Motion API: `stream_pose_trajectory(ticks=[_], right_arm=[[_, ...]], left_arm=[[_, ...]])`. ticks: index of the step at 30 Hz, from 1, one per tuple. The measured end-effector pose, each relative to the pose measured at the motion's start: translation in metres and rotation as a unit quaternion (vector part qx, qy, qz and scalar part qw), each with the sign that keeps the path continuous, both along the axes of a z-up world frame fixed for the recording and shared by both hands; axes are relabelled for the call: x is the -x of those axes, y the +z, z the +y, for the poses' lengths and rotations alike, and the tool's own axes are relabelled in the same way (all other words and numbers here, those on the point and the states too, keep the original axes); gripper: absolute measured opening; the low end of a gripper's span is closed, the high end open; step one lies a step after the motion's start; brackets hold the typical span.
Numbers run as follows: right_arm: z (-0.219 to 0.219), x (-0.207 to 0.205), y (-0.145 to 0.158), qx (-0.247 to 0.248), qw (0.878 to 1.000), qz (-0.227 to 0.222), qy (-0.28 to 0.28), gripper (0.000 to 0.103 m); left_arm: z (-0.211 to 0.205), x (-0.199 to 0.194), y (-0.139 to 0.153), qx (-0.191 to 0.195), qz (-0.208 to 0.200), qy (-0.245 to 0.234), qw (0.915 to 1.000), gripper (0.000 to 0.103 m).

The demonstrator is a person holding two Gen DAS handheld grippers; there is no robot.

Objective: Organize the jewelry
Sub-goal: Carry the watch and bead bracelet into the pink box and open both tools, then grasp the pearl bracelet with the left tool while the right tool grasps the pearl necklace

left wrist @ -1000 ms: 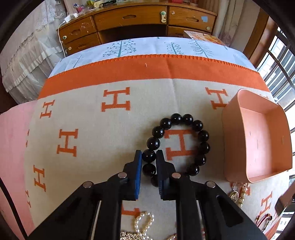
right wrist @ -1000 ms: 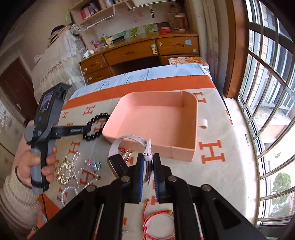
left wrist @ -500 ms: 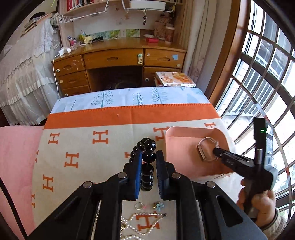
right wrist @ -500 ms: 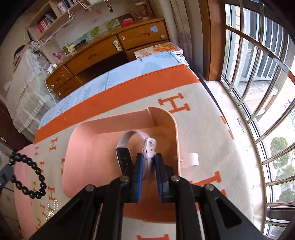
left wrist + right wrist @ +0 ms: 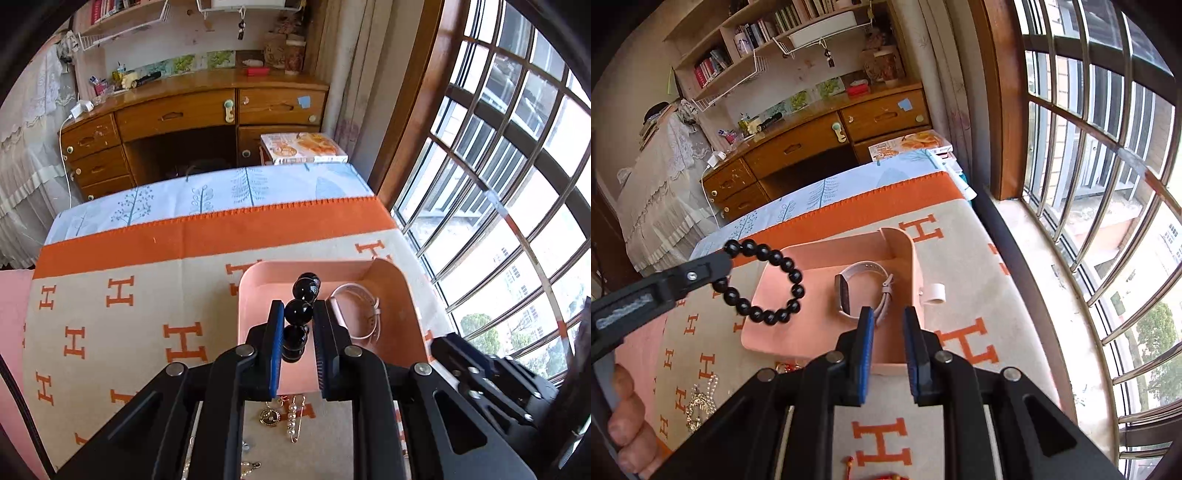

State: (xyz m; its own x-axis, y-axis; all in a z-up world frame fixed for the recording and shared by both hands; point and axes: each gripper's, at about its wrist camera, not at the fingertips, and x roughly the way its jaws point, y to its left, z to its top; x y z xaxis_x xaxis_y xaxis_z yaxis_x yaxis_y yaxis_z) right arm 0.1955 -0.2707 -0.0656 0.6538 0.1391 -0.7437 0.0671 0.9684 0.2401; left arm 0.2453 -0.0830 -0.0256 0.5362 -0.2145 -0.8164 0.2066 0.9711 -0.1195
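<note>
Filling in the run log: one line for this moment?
left gripper: shut on black bead bracelet, over pink tray | right gripper: open, jaws just opening | watch: in tray

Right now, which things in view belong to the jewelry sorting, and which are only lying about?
Job: bead bracelet in the left gripper; watch in the pink tray; loose pearl pin; pendant.

Lying about: desk; box; books.
</note>
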Motion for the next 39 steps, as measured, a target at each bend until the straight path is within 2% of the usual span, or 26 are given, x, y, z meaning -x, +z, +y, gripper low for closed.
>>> stream_pose_trajectory(ticks=[1, 3, 5, 7, 9, 15, 18, 22, 26, 29, 35, 39], right_arm=[[-0.001, 0.005, 0.003, 0.01, 1.0, -0.004, -0.005, 0.016], [-0.003, 0.014, 0.006, 0.019, 1.0, -0.011, -0.01, 0.016], [-0.006, 0.023, 0.008, 0.018, 1.0, -0.017, -0.013, 0.017], [-0.006, 0.031, 0.009, 0.017, 1.0, -0.02, -0.013, 0.02], [-0.004, 0.04, 0.008, 0.012, 1.0, -0.022, -0.013, 0.027], [0.007, 0.068, 0.007, 0.001, 1.0, -0.028, 0.0, 0.028], [0.017, 0.08, 0.009, 0.005, 0.999, -0.032, 0.01, 0.028], [0.031, 0.095, 0.012, 0.006, 0.999, -0.033, 0.027, 0.028], [0.046, 0.11, 0.012, 0.005, 0.998, -0.034, 0.048, 0.028], [0.06, 0.118, 0.011, 0.01, 0.997, -0.032, 0.068, 0.028], [0.091, 0.123, 0.001, 0.02, 0.994, -0.016, 0.108, 0.028], [0.107, 0.124, -0.007, 0.022, 0.991, -0.004, 0.129, 0.028]], left_arm=[[0.0, -0.004, -0.01, -0.009, 0.011, 0.006, 0.9999, 0.018], [0.005, -0.007, -0.022, -0.016, 0.026, 0.016, 0.9994, 0.035], [0.015, -0.003, -0.026, -0.018, 0.026, 0.026, 0.9992, 0.064], [0.027, 0.008, -0.02, -0.02, 0.008, 0.036, 0.9991, 0.071], [0.04, 0.021, -0.011, -0.029, -0.01, 0.043, 0.9986, 0.071], [0.083, 0.066, 0.011, -0.038, -0.043, 0.062, 0.9964, 0.072], [0.105, 0.093, 0.017, -0.025, -0.056, 0.07, 0.9956, 0.072], [0.136, 0.125, 0.021, -0.011, -0.052, 0.083, 0.9951, 0.072], [0.168, 0.15, 0.013, 0.019, -0.028, 0.107, 0.9937, 0.072], [0.188, 0.166, -0.005, 0.04, -0.003, 0.123, 0.9916, 0.072], [0.209, 0.184, -0.057, 0.023, 0.058, 0.145, 0.9875, 0.072], [0.21, 0.188, -0.09, 0.016, 0.107, 0.134, 0.9851, 0.072]])
